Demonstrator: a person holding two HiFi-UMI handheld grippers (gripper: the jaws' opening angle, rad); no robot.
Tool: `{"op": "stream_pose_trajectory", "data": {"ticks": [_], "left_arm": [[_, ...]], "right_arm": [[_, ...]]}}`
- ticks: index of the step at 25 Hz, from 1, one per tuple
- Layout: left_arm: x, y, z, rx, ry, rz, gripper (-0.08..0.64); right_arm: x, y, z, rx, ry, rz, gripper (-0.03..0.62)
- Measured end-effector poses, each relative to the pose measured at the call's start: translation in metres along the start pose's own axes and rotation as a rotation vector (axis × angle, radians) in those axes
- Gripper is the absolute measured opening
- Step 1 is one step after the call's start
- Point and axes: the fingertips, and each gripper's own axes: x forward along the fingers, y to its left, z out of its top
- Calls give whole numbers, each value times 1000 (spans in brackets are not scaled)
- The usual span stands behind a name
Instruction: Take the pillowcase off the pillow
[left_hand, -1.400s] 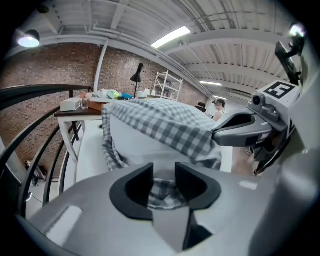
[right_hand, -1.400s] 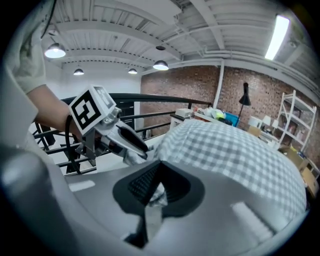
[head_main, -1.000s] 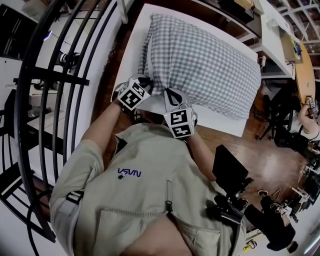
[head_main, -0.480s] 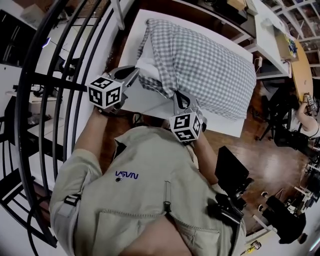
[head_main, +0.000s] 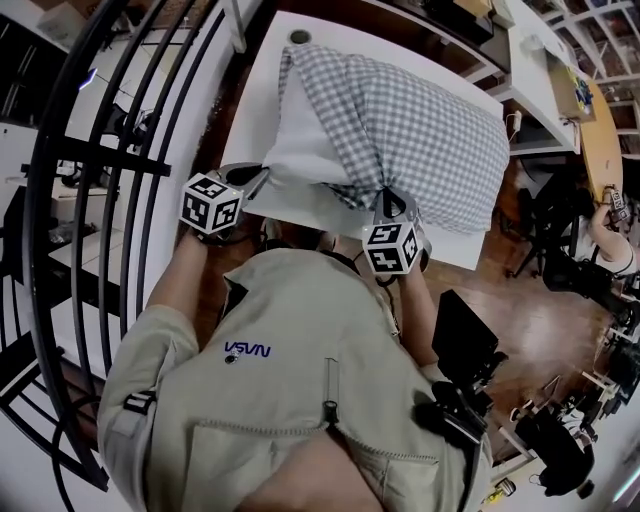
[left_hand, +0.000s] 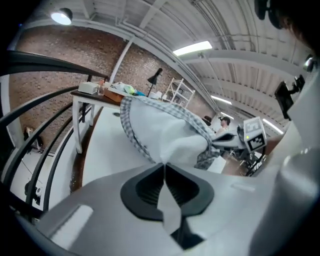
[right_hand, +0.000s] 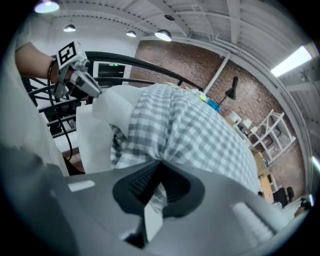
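Gingham cloth in grey and white, the pillowcase (head_main: 420, 120), is lying across the white surface (head_main: 268, 95) and wrapping most of the white pillow (head_main: 300, 150). The pillow's near left end is sticking out bare through the case's open mouth, while the rest is sitting inside the checked cover. The left gripper (head_main: 262, 180) is reaching in from the surface's near left edge, and its dark fingers (left_hand: 144, 187) are pressing together on a fold of the plain white pillow fabric, a strip of it running down between them. The right gripper (head_main: 386, 196) is meeting the case at its near edge, beside the exposed white end. Its fingers (right_hand: 137, 182) are pinching a bunched gather of the checked cloth, which is fanning out from the pinch in creases. Both grippers are pointing away from the person and downward, well apart from each other along the near edge.
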Motion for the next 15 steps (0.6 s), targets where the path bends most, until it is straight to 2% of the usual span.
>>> {"op": "stream_pose_trajectory", "data": {"ticks": [2, 4, 8, 11, 13, 15], "left_arm": [[3, -3, -14, 9, 20, -1, 29], [-3, -5, -13, -5, -14, 11, 53], [-25, -6, 10, -18, -118, 35, 117], [-30, 0, 34, 1, -173, 51, 183], [-28, 5, 51, 12, -201, 59, 199], [-21, 14, 69, 22, -222, 77, 206]], "right_arm": [[4, 6, 1, 31, -18, 14, 8], [2, 8, 6, 68, -45, 22, 13], [-14, 7, 21, 220, -129, 70, 65], [-31, -4, 49, 308, -228, 75, 83], [-44, -12, 75, 322, -304, 71, 83], [-49, -18, 104, 296, -370, 75, 83]]}}
